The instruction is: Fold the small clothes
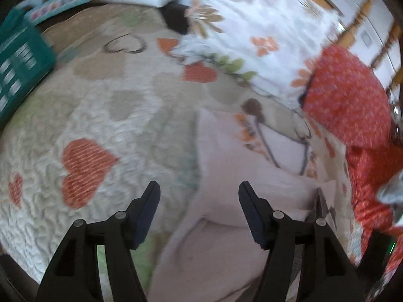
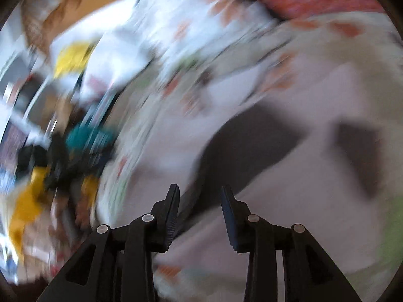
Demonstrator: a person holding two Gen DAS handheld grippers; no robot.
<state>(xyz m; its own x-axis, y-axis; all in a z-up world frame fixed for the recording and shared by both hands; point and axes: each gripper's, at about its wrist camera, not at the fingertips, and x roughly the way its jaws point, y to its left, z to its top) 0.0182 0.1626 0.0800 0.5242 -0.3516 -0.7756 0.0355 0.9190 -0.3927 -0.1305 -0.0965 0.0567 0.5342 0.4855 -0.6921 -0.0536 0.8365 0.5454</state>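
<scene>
Just ahead of the left claw point(image 1: 199, 193), released, a pale pink garment point(image 1: 226, 176) lies on the quilted bed point(image 1: 88, 115). Right claw point(image 2: 200, 193) also released. We judge it light, limp; pinch an edge corner.

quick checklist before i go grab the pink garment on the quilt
1. Left gripper open and empty: ok.
2. Right gripper open and empty: ok.
3. Pale pink garment lies on the heart-patterned quilt ahead of the left gripper: ok.
4. Garment spread flat: not ok, creased and bunched.
5. Right wrist view sharp enough to aim: not ok, heavy blur.
6. Which garment edge to pinch: cannot tell.
</scene>
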